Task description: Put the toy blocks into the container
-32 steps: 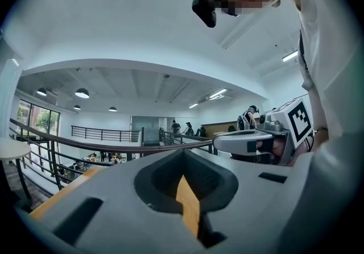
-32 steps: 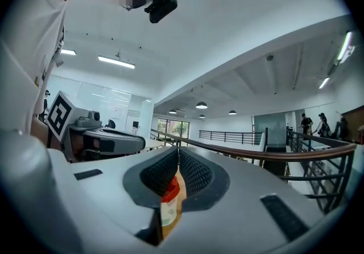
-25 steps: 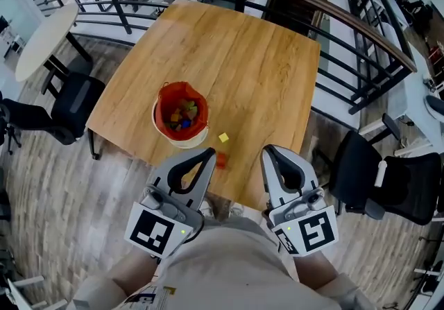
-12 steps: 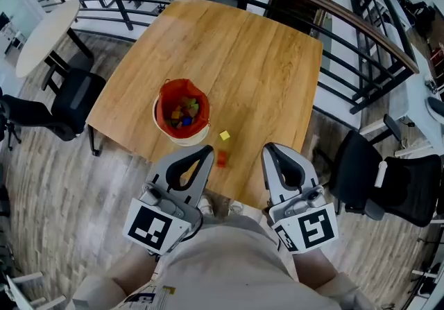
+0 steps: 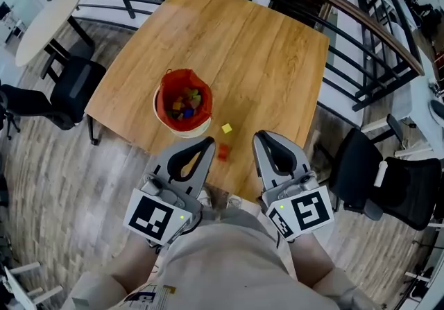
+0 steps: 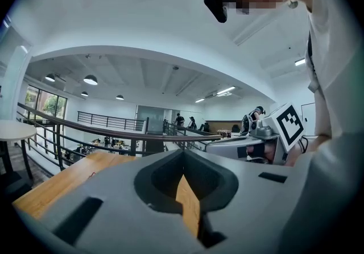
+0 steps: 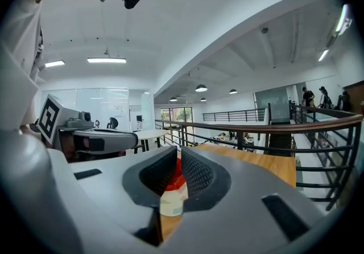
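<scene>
- Left gripper (image 5: 207, 141): jaws pressed together, nothing between them. It hangs at the table's near edge, apart from every block.
- Right gripper (image 5: 257, 136): jaws closed tip to tip and empty, also at the near edge.
- Red block (image 5: 223, 153): lies loose on the wooden table (image 5: 243, 45) between the two grippers, just ahead of their tips. Not yet collected.
- Yellow block (image 5: 226, 128): loose on the table, just beyond the red block and near the container. Not yet collected.
- Container (image 5: 173, 127): a white bucket with a red liner, upright, holding several mixed-colour blocks (image 5: 184, 104).
- Judgement: the task is mostly done, with two blocks outstanding.
- Writing: no brand or legible text is found on the task items. The gripper cubes carry only black-and-white square markers.
</scene>
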Demonstrator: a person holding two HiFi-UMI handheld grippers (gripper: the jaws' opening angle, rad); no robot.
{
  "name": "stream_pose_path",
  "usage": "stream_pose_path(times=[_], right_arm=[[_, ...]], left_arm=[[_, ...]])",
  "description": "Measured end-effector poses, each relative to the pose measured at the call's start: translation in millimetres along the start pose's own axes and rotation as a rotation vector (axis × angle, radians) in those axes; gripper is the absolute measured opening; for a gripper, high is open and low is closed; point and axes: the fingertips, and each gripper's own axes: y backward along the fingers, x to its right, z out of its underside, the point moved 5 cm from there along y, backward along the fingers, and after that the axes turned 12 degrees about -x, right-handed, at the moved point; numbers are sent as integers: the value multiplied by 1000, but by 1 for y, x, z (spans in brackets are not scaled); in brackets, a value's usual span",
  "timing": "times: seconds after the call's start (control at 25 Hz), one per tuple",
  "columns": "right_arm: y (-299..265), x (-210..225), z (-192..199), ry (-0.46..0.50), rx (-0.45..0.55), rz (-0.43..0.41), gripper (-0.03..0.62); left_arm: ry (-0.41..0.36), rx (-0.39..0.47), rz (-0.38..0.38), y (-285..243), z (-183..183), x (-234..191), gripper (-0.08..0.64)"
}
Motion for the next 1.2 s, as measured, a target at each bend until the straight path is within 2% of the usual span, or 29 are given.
stream_pose_path(times=[0.4, 0.52, 0.6, 0.72, 0.84, 1.04, 1.2], right_arm=[[-48, 10, 20, 3, -88, -26, 35], [-63, 15, 31, -14, -125, -28, 114], [-74, 17, 39, -16, -154, -31, 130], [-90, 20, 52, -41, -200, -49, 144], [-106, 24, 66, -73, -241, -61, 158], [-132, 30, 91, -70, -312, -54, 172], [-155, 36, 118, -70, -380, -43, 184]], left_arm=[[55, -60, -23, -19, 32, -17, 12], [78, -94, -20, -26, 46, -20, 12], [86, -120, -18, -31, 56, -22, 12], [111, -180, -12, -39, 69, -25, 12], [129, -187, -6, -49, 81, -29, 12], [112, -219, 0, -65, 110, -39, 12], [157, -275, 8, -74, 136, -46, 12]])
